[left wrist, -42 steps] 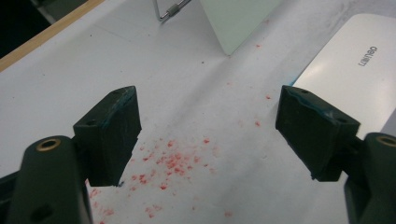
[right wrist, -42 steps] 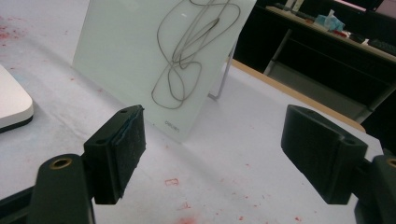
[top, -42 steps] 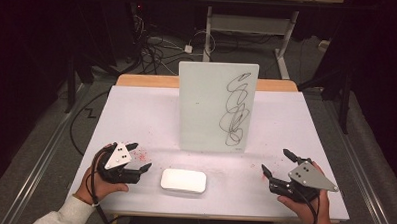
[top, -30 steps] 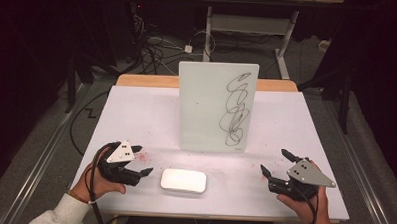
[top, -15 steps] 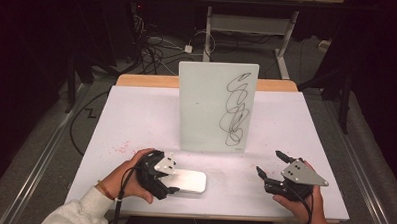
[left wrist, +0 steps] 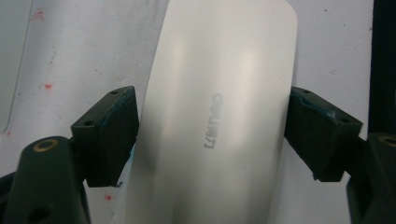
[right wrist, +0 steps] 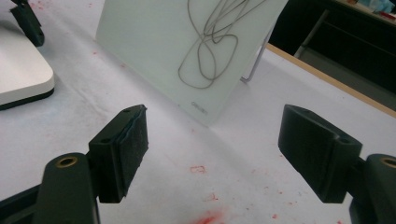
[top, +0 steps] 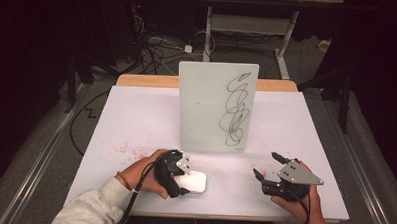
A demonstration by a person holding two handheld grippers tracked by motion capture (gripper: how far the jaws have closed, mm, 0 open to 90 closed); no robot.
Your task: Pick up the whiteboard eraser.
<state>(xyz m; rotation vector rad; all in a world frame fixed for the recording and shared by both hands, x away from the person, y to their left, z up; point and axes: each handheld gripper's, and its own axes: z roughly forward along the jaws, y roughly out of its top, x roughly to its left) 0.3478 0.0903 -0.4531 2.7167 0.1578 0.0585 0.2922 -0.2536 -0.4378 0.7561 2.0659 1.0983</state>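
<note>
A flat white eraser (top: 198,182) lies near the table's front edge, left of centre. My left gripper (top: 186,178) is open and straddles it, one black jaw close against each long side of the eraser (left wrist: 215,116). I cannot tell whether the pads touch it. A hand holds this gripper from the left. My right gripper (top: 265,164) rests open at the front right, with nothing between its jaws (right wrist: 212,149), and points toward the board. An upright white board (top: 216,107) with a black scribble stands mid-table; in the right gripper view the board (right wrist: 154,42) shows, with the eraser (right wrist: 18,70) at far left.
The white table sheet (top: 136,115) has red marker smudges at the left (top: 127,149) and under the right gripper (right wrist: 210,217). A wooden edge (top: 147,80) runs along the back. Cables and desk legs lie on the dark floor beyond.
My left gripper has swung in from the front left and come down over the eraser, jaws on both sides. The right gripper has edged slightly left and forward.
</note>
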